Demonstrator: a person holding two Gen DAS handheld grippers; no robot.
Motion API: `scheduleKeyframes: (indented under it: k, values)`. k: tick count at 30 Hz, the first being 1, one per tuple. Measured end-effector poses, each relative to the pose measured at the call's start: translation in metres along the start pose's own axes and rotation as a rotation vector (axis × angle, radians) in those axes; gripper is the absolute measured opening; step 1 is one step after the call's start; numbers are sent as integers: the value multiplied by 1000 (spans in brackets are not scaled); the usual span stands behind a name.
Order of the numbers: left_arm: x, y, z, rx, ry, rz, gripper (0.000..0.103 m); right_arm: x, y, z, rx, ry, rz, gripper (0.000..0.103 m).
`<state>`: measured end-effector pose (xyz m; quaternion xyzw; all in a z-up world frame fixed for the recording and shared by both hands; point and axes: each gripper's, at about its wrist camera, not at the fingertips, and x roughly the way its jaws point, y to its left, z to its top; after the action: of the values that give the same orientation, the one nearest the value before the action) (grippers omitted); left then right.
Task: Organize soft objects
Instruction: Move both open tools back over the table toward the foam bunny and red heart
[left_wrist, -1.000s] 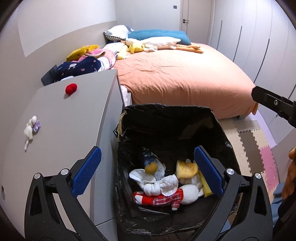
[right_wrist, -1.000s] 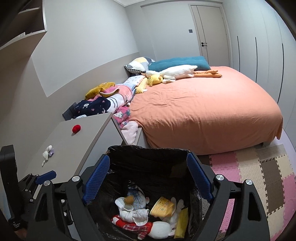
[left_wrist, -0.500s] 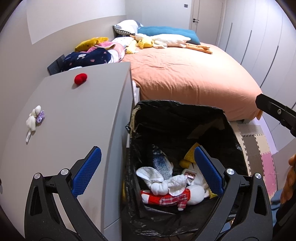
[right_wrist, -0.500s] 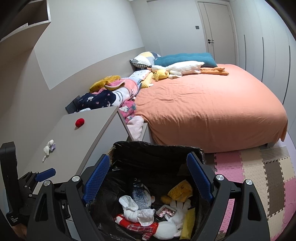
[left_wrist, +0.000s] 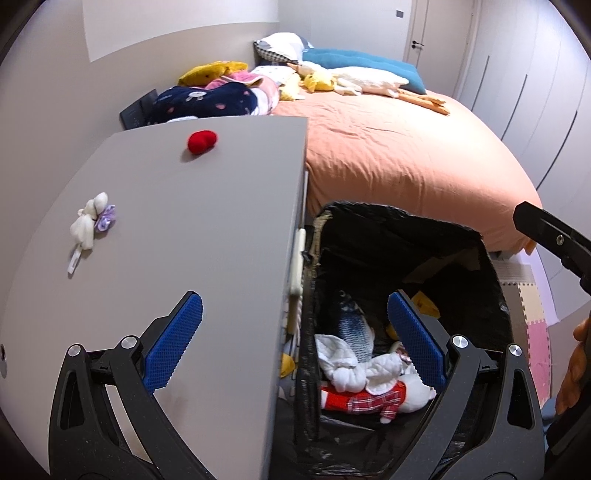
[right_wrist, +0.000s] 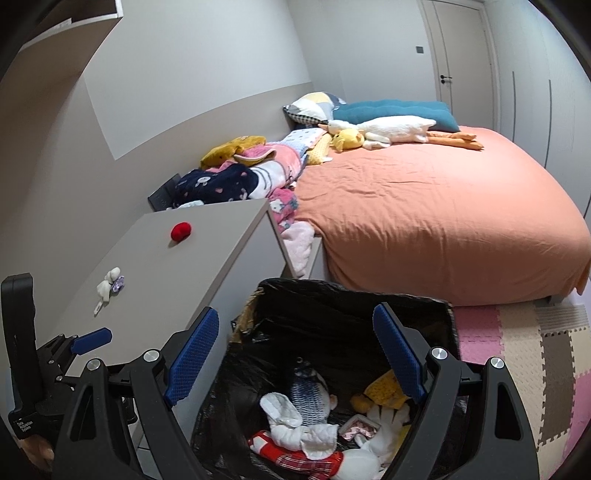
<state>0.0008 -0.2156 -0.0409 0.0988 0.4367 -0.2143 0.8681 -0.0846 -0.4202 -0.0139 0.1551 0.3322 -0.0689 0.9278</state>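
Heart (left_wrist: 201, 141) on worktop (left_wrist: 177, 236) looked light, squashy; pinch across its middle. Both tools, left (left_wrist: 295, 341) and right (right_wrist: 295, 356), stood wide open, empty.

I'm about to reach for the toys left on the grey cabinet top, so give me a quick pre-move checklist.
1. Left gripper open, nothing between its fingers: ok.
2. Right gripper open and empty: ok.
3. Red plush lying free on the cabinet top: ok.
4. White and purple toy unobstructed: ok.
5. Bin open beside the cabinet: ok.
6. Room left in the bin: ok.
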Motion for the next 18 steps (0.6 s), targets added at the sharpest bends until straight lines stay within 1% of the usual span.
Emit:
scheduleKeyframes:
  k: [7,18]
  values:
    - [3,29,4,-38,8,28,97,20,27,5,-28,22,40,86]
    - [12,89,9,-126,16,69,97,59,74,17,-89,64,85,86]
